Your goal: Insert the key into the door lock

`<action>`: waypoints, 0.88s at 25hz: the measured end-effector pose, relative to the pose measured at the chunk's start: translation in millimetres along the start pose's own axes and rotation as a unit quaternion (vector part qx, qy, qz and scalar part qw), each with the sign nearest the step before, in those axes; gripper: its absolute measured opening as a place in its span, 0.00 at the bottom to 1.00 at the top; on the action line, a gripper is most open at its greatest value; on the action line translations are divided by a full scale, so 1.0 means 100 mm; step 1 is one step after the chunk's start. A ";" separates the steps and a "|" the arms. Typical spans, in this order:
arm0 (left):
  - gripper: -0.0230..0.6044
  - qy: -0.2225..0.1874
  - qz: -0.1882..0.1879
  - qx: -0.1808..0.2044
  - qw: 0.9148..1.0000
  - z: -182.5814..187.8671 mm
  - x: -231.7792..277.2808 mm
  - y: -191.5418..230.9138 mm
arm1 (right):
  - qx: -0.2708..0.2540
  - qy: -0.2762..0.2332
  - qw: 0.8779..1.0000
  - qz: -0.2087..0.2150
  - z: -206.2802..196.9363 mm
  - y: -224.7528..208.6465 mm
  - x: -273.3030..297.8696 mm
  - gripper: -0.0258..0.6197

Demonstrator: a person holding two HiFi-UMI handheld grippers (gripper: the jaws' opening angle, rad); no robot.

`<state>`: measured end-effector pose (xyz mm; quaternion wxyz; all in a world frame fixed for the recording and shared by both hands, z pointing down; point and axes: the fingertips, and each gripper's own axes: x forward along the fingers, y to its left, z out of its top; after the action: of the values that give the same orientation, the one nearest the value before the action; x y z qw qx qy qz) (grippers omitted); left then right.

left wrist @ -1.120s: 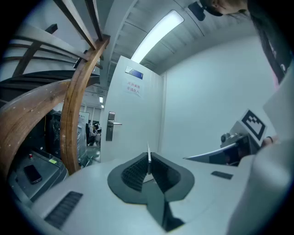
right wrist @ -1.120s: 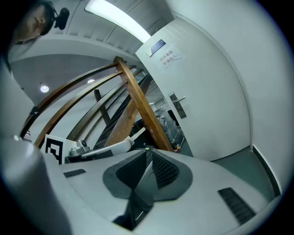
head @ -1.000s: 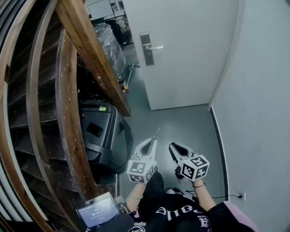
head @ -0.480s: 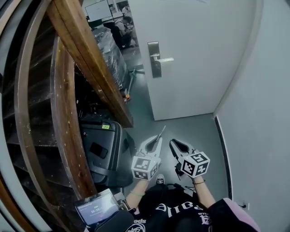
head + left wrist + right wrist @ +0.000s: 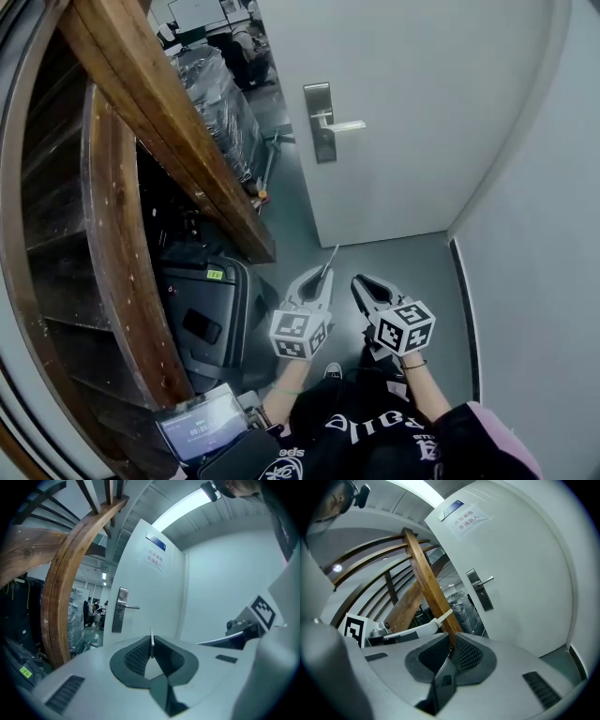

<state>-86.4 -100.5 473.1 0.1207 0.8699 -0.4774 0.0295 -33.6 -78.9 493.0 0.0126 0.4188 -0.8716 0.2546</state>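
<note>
key point(image 5: 151, 643) clamped in left gripper point(image 5: 151, 655)

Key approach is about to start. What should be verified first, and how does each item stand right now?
1. Key gripped: ok. The left gripper has its jaws shut on it, with the blade pointing forward.
2. Right gripper free: ok. Its jaws are together with nothing between them.
3. Lock plate in sight: ok. It sits on the door, ahead of both grippers.
4. Keyhole located: cannot tell. It is too small to make out on the plate.
5. Key close to the lock: not ok. It is well short of the door.
</note>
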 end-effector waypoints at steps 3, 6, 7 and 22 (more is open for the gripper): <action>0.07 0.002 0.023 -0.010 1.000 0.02 0.29 0.15 | -0.003 0.013 1.000 0.012 0.13 -0.27 0.18 0.10; 0.07 -0.004 0.052 -0.030 0.998 0.07 0.61 0.28 | -0.010 0.036 0.999 0.038 0.27 -0.50 0.38 0.10; 0.07 -0.007 0.062 -0.037 0.997 0.10 0.73 0.31 | -0.014 0.044 0.998 0.049 0.32 -0.57 0.45 0.10; 0.07 -0.041 0.121 -0.123 0.984 0.36 2.03 0.71 | -0.036 0.071 0.990 0.116 0.99 -1.46 0.97 0.10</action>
<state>-37.8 -312.5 484.9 0.2031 0.7844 -0.5839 -0.0505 30.0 -270.5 493.3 0.0599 0.2953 -0.9198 0.2515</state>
